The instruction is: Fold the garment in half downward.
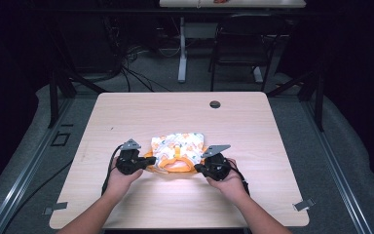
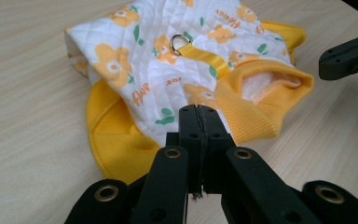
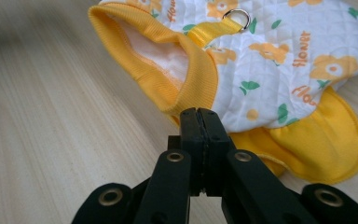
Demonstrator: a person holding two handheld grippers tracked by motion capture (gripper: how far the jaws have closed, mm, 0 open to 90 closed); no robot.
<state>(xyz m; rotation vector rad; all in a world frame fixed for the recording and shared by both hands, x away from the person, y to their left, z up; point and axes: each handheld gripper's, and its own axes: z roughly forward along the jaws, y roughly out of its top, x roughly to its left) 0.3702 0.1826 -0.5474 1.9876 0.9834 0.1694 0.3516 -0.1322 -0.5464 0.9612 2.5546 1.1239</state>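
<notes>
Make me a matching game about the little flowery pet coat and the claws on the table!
Things:
1. collar of the pet coat
2. ring on the strap
3. left claw
4. round hole in the table

Descriptions:
A. silvery metal
B. yellow ribbed cloth
C. far side, beyond the coat
D. black, jaws shut, at the coat's edge

Pairs: 1-B, 2-A, 3-D, 4-C
</notes>
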